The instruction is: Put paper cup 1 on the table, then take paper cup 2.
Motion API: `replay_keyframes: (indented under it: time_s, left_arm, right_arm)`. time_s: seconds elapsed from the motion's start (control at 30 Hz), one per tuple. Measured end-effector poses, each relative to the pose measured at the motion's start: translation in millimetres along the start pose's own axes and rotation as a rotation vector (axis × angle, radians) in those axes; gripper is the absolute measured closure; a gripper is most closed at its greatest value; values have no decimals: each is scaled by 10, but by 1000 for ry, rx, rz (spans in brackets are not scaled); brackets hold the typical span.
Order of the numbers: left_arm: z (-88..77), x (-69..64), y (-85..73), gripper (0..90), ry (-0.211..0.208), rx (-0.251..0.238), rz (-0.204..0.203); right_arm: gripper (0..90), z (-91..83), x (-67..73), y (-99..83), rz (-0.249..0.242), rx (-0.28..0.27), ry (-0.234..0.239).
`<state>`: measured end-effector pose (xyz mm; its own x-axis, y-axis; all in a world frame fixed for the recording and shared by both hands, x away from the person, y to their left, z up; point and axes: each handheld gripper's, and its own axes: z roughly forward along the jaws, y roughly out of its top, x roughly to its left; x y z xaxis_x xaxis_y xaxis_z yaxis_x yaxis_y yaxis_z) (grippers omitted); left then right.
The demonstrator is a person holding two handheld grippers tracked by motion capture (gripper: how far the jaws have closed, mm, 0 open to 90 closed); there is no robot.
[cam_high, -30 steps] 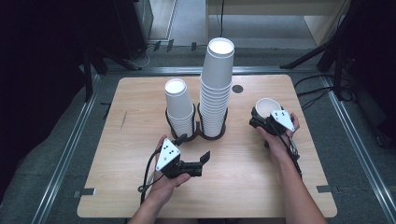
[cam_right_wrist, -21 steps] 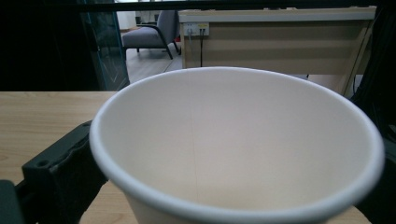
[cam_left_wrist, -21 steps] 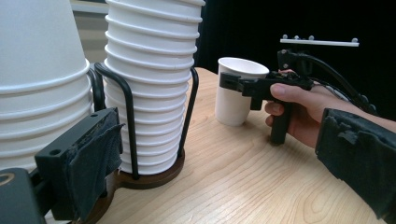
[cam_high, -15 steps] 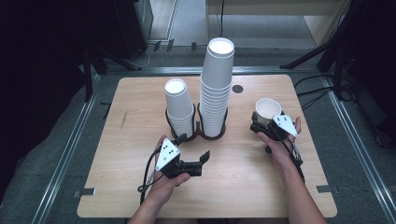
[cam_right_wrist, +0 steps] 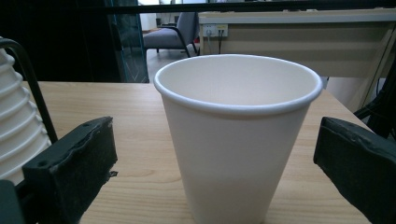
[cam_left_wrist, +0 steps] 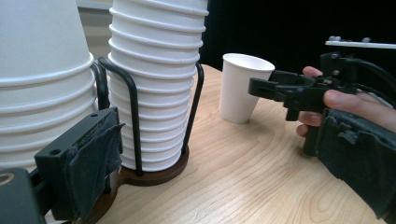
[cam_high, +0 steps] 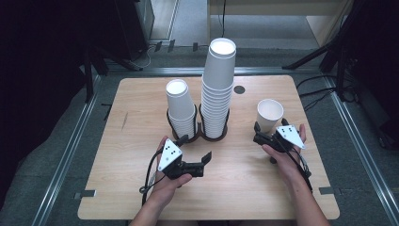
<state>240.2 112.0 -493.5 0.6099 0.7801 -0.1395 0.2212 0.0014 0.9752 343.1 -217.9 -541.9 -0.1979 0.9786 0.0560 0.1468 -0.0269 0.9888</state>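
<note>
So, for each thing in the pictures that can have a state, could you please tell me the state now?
Single paper cup: upright on the table, mouth up, empty, not gripped.
Tall cup stack: upside down, nested, standing in the wire holder.
Short cup stack: upside down, nested, in the holder.
Right tool: open, jaws either side of the single cup, apart from it.
Left tool: open, holding nothing.

The single cup [cam_high: 270,114] is plain white inside and out, and so are both stacks [cam_high: 218,89] of cups. Their wire holder [cam_high: 175,137] is black on a dark brown base. The desk [cam_high: 141,122] is pale wood with a fine straight grain and one small dark round spot near its far edge. Both tongs [cam_high: 203,159] are black, each topped by a grey plate with dark dots.
</note>
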Motion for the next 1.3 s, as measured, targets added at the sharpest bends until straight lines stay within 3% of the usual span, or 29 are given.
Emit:
replay_keyframes:
  time_s: [0.27, 0.53, 0.63, 0.8, 1.07, 1.3]
  left_arm:
    - [8, -1, 2, 10, 13, -5, 3]
    - [48, -7, 39, 10, 30, 0, 10]
    - [94, -11, 61, 10, 75, 27, 11]
    - [146, -12, 105, 10, 111, 33, 11]
    - [261, -22, 208, 10, 126, 34, 10]
    - [410, -15, 334, 10, 146, 26, 14]
  right_arm:
    - [0, -215, -9, 88, -11, -11, 10]
    - [0, -410, 26, 304, -27, -52, 44]
    - [0, -447, 79, 423, -38, -69, 64]
    - [0, -519, 183, 679, -13, -125, 106]
    - [0, -576, 358, 1068, -2, -161, 157]
    - [0, -520, 494, 1321, 4, -183, 215]
